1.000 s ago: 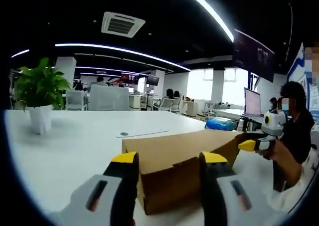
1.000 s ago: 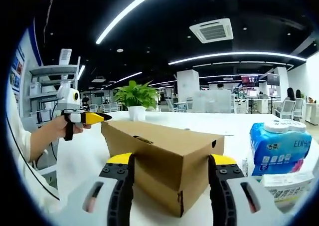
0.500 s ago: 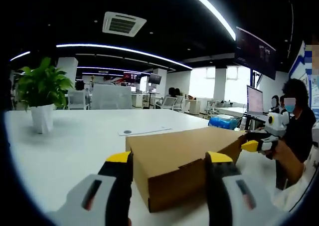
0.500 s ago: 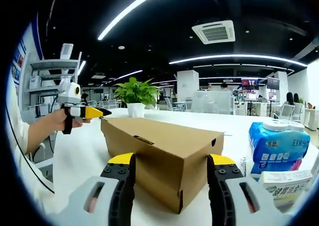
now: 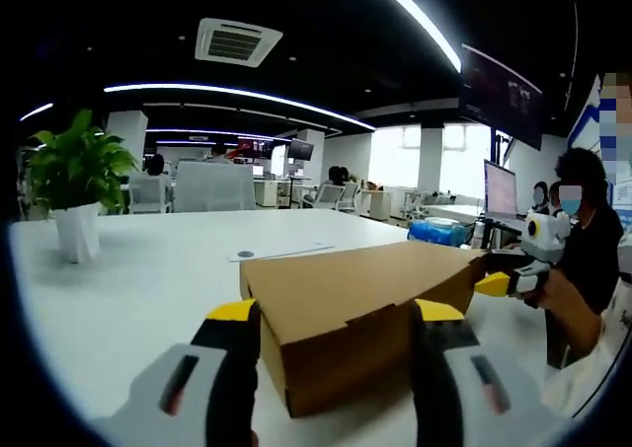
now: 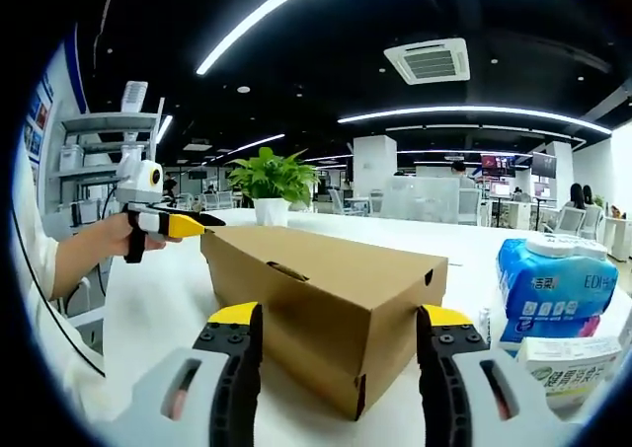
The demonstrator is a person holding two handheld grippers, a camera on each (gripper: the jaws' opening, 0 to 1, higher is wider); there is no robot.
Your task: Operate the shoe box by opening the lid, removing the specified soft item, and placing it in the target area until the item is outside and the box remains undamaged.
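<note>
Now, from left to right in my left gripper view: the potted plant (image 5: 75, 186) stands well off on the white surface (image 5: 148, 289), then my left tongs (image 5: 334, 314), jaws apart, straddle the near end of the closed shoe box (image 5: 355, 304). My right tongs (image 6: 338, 319), also apart, frame the opposite end. I judge the lid still shut; I should lift its edge gently, without crushing cardboard.

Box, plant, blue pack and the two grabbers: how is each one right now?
Brown cardboard shoe box: lid shut, lying on the white table.
Left gripper: jaws open, either side of a box end.
Right gripper: jaws open likewise.
Green potted plant: upright.
Blue tissue pack: sealed.
</note>
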